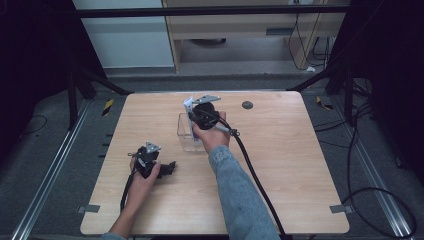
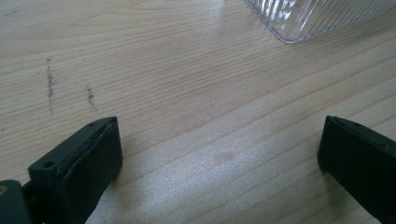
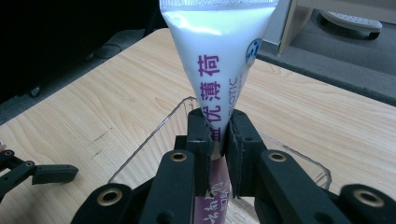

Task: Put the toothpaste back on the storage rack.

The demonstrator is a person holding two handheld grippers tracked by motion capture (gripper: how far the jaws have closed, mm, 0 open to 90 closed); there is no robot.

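I have the right gripper pinching a white tube with purple lettering, the pads squeezed on the narrower part of its body, and the flat crimped end pointing up and away toward 12 o'clock in the right gripper view. The tube's long axis runs straight along the jaws, roughly upright, and its lower end hangs inside the clear plastic bin directly beneath the pads. In the high view that bin sits near the middle of the wooden table, with my right hand over it. So the relation I care about is simple: the bin lies at 6 o'clock from the pinch, straight down the tube's axis. My left gripper rests on the table at about 8 o'clock from the bin, jaws spread wide with nothing between them, and the bin's ribbed corner just ahead of it. I judge the right hand is the one placed to act here.
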